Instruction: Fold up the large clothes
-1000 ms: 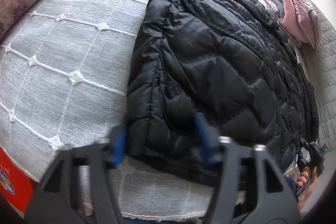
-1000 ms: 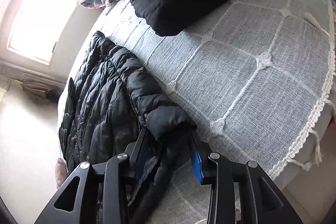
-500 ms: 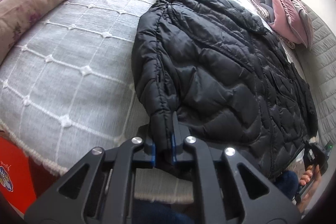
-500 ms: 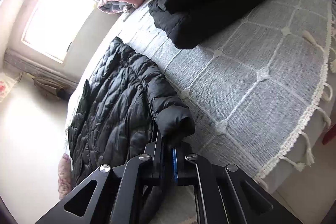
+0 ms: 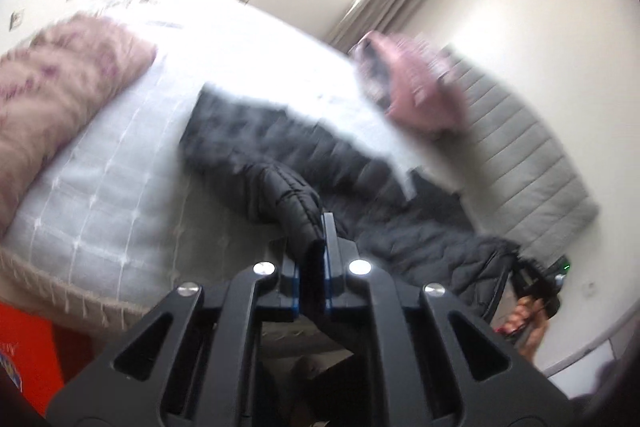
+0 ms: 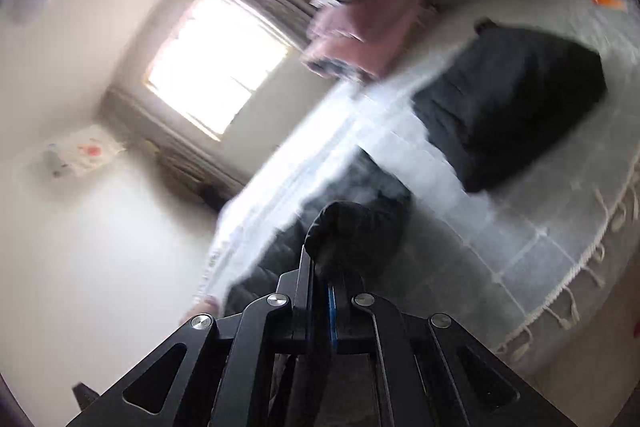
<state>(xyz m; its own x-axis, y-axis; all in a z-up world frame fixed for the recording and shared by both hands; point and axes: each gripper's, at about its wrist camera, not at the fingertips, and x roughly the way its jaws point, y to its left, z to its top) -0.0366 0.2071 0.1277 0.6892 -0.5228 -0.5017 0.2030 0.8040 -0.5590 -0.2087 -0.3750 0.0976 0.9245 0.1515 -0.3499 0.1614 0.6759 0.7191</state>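
Observation:
A black quilted puffer jacket (image 5: 280, 163) lies across the near part of the bed, blurred by motion. My left gripper (image 5: 314, 259) is shut on a pinched fold of the jacket's hem, which hangs lifted above the bed edge. In the right wrist view my right gripper (image 6: 320, 279) is shut on another bunched corner of the same black jacket (image 6: 352, 235), also raised off the bed. The other gripper (image 5: 536, 283) and a hand show at the far right of the left wrist view, holding the jacket's far end.
The bed has a grey checked cover (image 5: 112, 195) with a fringe (image 6: 568, 291). A second, folded black garment (image 6: 512, 99) lies further along it. Pink folded bedding (image 5: 416, 87) sits by the grey padded headboard (image 5: 532, 163). A floral quilt (image 5: 52, 87) lies left. An orange box (image 5: 28, 351) stands below.
Both grippers closed on the jacket's edge a second ago and have since risen, lifting its near edge off the bed. The views now tilt up to show window and walls.

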